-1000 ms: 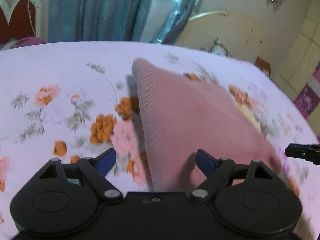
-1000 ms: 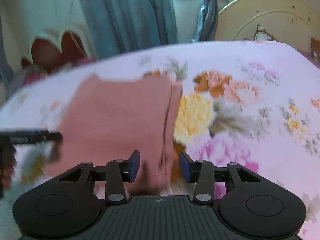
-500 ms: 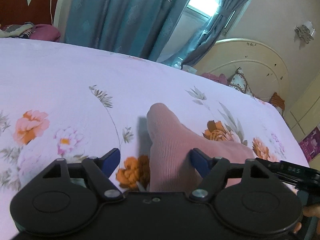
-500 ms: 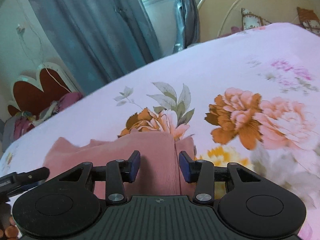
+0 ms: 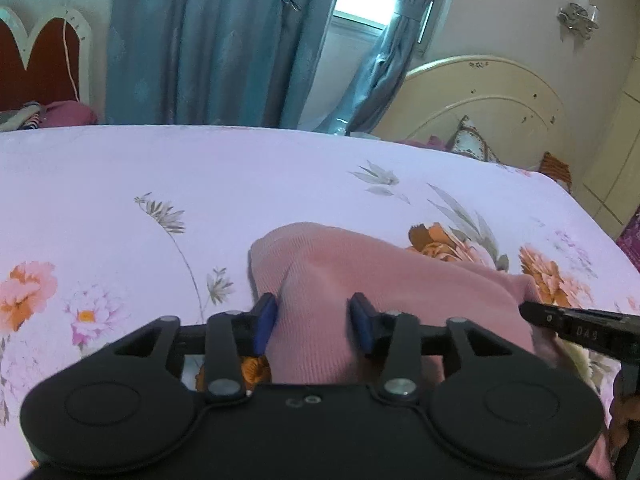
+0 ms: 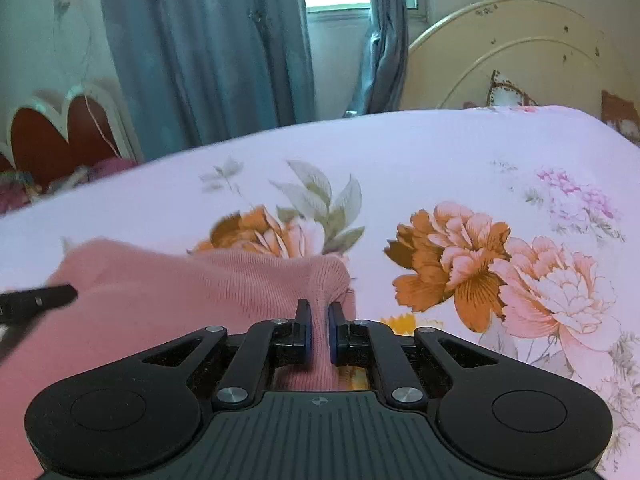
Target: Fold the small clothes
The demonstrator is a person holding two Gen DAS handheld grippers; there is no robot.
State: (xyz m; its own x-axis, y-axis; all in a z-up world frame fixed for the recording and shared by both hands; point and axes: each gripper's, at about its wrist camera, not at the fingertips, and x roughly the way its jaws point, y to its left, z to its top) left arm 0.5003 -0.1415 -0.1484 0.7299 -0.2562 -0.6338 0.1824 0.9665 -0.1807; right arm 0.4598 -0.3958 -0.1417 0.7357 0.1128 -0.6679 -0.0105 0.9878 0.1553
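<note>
From the left wrist, the pink knit garment [image 5: 384, 288] lies on the floral bedsheet [image 5: 120, 184], in front of the cream headboard [image 5: 480, 96]. The left gripper [image 5: 313, 322] straddles the garment's near edge, jaws parted, cloth between them but not pinched. The right gripper's tip [image 5: 576, 326] meets the garment's right corner.

From the right wrist, the right gripper [image 6: 319, 330] is clenched on a bunched fold of the pink knit garment [image 6: 180, 292], the blue pads [image 6: 306, 330] pressing cloth. The garment spreads left of the jaws over the floral bedsheet [image 6: 460, 152], below the cream headboard [image 6: 520, 48].
</note>
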